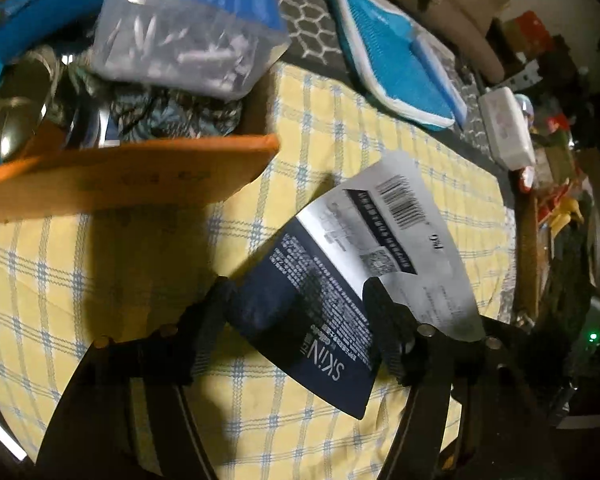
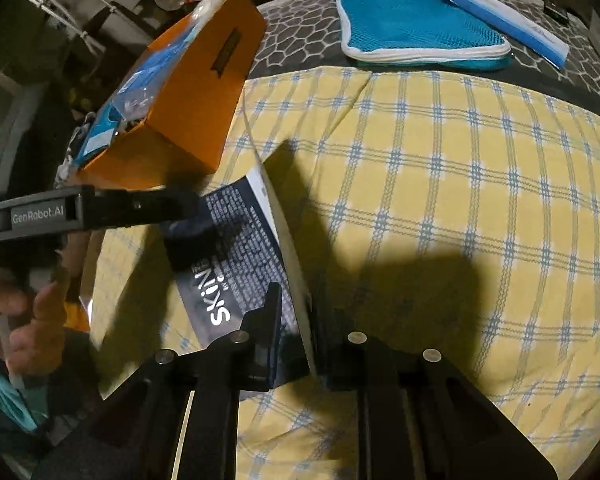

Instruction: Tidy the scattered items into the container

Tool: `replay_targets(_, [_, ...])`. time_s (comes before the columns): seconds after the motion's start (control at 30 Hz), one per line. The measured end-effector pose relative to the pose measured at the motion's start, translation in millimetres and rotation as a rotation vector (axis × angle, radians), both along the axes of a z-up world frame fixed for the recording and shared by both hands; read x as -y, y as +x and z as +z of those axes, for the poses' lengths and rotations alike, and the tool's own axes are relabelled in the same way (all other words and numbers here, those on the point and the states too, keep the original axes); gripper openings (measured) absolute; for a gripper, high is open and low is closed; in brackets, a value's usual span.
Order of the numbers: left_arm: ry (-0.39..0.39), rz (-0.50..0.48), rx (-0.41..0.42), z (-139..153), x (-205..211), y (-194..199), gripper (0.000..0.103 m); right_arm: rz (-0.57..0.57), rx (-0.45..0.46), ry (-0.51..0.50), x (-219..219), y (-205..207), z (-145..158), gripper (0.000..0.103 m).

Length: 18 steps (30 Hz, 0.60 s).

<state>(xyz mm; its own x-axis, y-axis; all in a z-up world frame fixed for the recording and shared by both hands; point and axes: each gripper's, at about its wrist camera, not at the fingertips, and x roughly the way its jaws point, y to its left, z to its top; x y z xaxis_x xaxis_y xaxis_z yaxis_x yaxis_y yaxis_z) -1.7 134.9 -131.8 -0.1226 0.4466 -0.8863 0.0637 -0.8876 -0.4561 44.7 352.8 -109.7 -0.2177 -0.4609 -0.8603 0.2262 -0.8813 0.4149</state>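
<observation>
The left tongs point(image 1: 300, 304) reach forward low over the yellow checked cloth point(image 1: 380, 128), their fingers spread to either side of the flat SKIN packet point(image 1: 340, 280), which is tilted with its barcode end toward 1 o'clock. Whether the fingers truly press on it I cannot tell. In the right wrist view the right tongs point(image 2: 296, 320) are clenched on the near edge of the same packet point(image 2: 236, 264), held on edge, while the left tongs point(image 2: 180, 204) come in from 9 o'clock with a bare hand point(image 2: 24, 320) behind them. The orange box point(image 1: 132, 176) sits at 10 o'clock, its contents blurred: a clear tub point(image 1: 188, 40) and dark fabric, half cut off. A teal mesh pouch point(image 2: 420, 20) lies at 1 o'clock, well apart.
</observation>
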Motion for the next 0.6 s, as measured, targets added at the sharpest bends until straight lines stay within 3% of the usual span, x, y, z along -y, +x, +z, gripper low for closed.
replay_targets(0.27, [-0.012, 0.004, 0.026, -12, -2, -1, 0.063, -0.078, -0.066, -0.002, -9, -18, -9, 0.056])
replay_targets(0.33, [-0.039, -0.006, 0.031, -15, -4, 0, 0.055, -0.109, -0.087, -0.018, -10, -22, -12, 0.059])
replay_targets(0.37, [-0.058, -0.015, 0.031, -16, -4, 0, 0.044, -0.115, -0.083, -0.035, -10, -24, -14, 0.059])
replay_targets(0.4, [-0.068, -0.022, 0.032, -18, -5, 0, 0.035, -0.118, -0.067, -0.067, -10, -26, -17, 0.051])
replay_targets(0.43, [-0.081, -0.020, 0.036, -19, -4, 0, 0.033, -0.117, -0.060, -0.083, -9, -27, -19, 0.044])
replay_targets(0.5, [-0.091, -0.007, 0.032, -20, -1, 1, 0.023, -0.098, -0.070, -0.077, -5, -26, -15, 0.013])
replay_targets(0.57, [-0.088, -0.001, 0.018, -16, 1, 0, 0.011, -0.092, -0.090, -0.075, -5, -25, -9, 0.010])
replay_targets(0.6, [-0.070, 0.003, 0.011, -14, 2, 0, 0.011, -0.096, -0.105, -0.067, -5, -25, -5, 0.008])
